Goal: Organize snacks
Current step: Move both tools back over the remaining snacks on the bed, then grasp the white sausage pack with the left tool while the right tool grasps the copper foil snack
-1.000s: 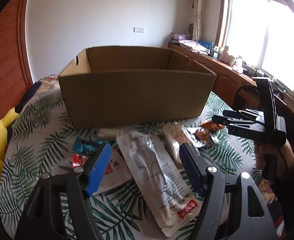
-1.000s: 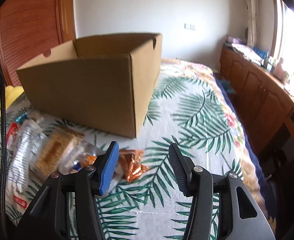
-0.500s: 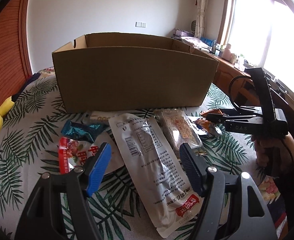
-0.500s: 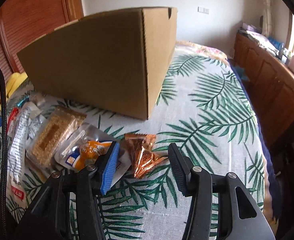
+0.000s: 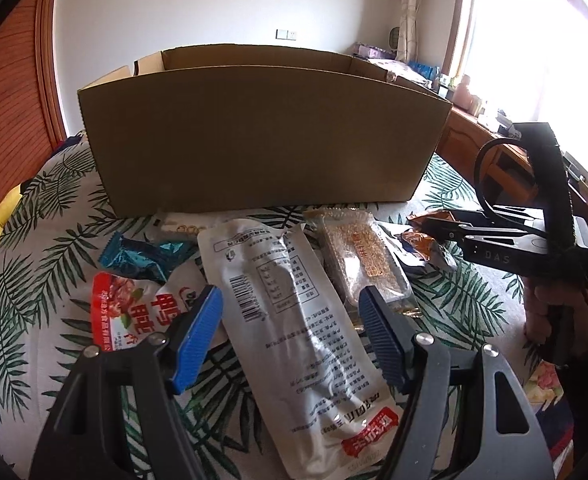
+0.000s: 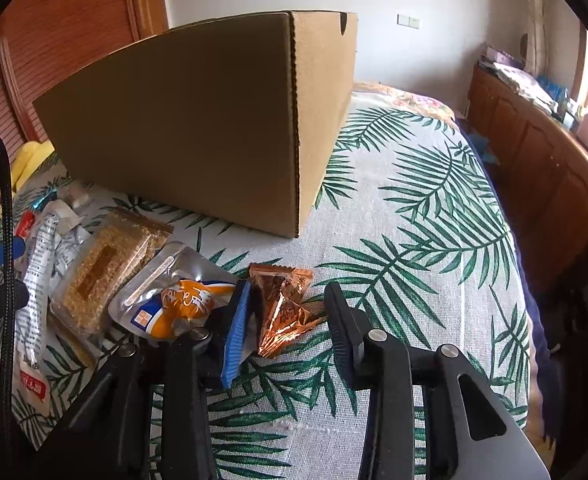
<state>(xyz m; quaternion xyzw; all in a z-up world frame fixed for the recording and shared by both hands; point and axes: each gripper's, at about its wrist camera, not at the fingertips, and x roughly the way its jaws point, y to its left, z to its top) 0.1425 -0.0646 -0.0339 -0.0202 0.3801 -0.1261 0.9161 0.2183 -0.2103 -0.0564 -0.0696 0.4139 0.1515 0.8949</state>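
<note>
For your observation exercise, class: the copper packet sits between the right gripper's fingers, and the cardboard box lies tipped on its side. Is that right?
Not quite. The box stands upright, open at the top, as the left wrist view shows. The copper packet does sit between the closing right gripper's fingers.

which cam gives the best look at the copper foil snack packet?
Right wrist. The copper foil packet lies whole and close between the closing fingers of the right gripper, on the leaf-print cloth. In the left wrist view only an orange-brown scrap shows, mostly hidden behind the right gripper.
</note>
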